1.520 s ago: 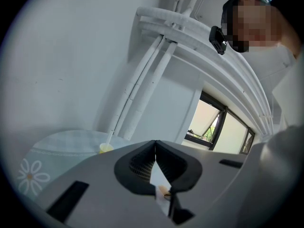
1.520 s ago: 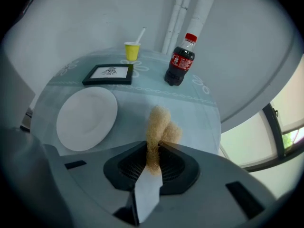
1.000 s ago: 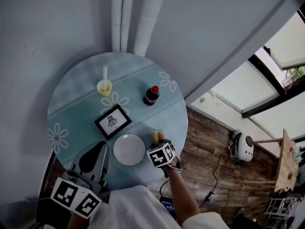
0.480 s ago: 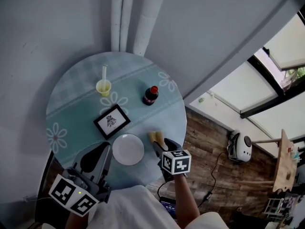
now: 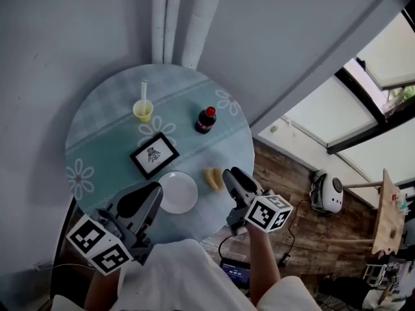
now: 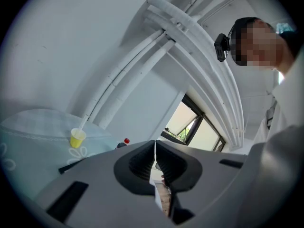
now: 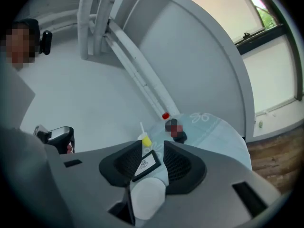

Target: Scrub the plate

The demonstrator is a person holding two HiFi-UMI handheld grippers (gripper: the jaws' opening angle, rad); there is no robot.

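A white plate [image 5: 178, 192] lies empty near the front edge of the round table [image 5: 104, 115]. Just to its right lies a yellow sponge [image 5: 213, 178], free on the cloth. My right gripper [image 5: 231, 173] hovers beside the sponge at the table's right rim, a little apart from it. Its jaws are closing with nothing between them. In the right gripper view [image 7: 153, 148] the plate [image 7: 148, 198] shows through the gap; the sponge is hidden there. My left gripper [image 5: 153, 188] sits at the plate's left edge, its jaws [image 6: 155, 148] shut and empty.
A black picture frame [image 5: 154, 154] lies behind the plate. A yellow cup with a straw [image 5: 143, 111] and a red-capped dark bottle [image 5: 206, 120] stand farther back. White pipes [image 5: 175, 18] run up the wall. Right of the table are wooden floor, cables and a white appliance [image 5: 327, 192].
My right gripper has drawn back from the sponge toward the table's right rim. The sponge stays on the cloth. My left gripper has edged closer to the plate.
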